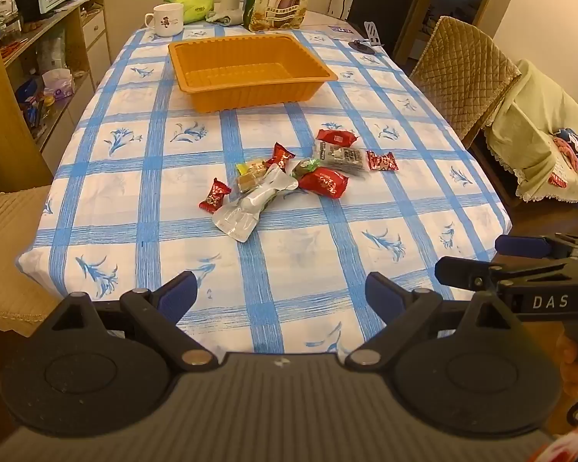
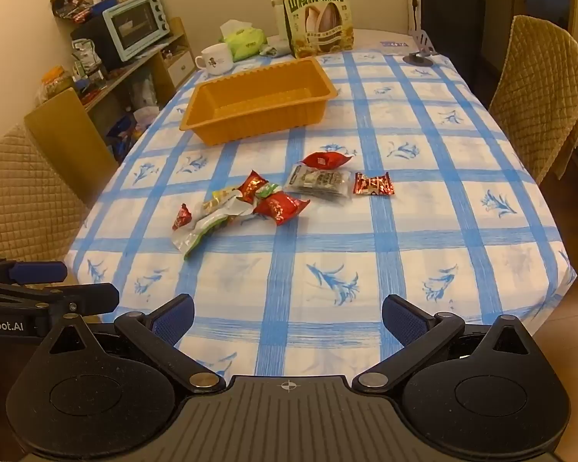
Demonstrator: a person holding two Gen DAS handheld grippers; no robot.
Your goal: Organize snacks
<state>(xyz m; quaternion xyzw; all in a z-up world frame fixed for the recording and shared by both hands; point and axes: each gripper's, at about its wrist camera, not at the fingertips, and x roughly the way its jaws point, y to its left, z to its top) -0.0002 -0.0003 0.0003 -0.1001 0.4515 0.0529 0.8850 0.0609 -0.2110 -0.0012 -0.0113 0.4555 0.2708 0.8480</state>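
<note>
Left wrist view shows the left gripper [image 1: 281, 292] spread wide and empty, as is the right gripper [image 2: 287, 315]. Both hang over the table's near edge, short of the snacks [image 1: 289, 177], which lie loosely heaped mid-table. Beyond them the orange tray [image 1: 250, 69] sits empty, likely their destination.

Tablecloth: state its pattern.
The tablecloth is white with a blue check and blue flower prints, clearest in the right wrist view.

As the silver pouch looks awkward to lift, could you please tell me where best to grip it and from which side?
I would grip the silver pouch at its flat near end, which lies clear of the other snacks, coming from above with the left gripper, fingers across its narrow width. Its far end lies against the yellow snack, so that end looks crowded.
</note>
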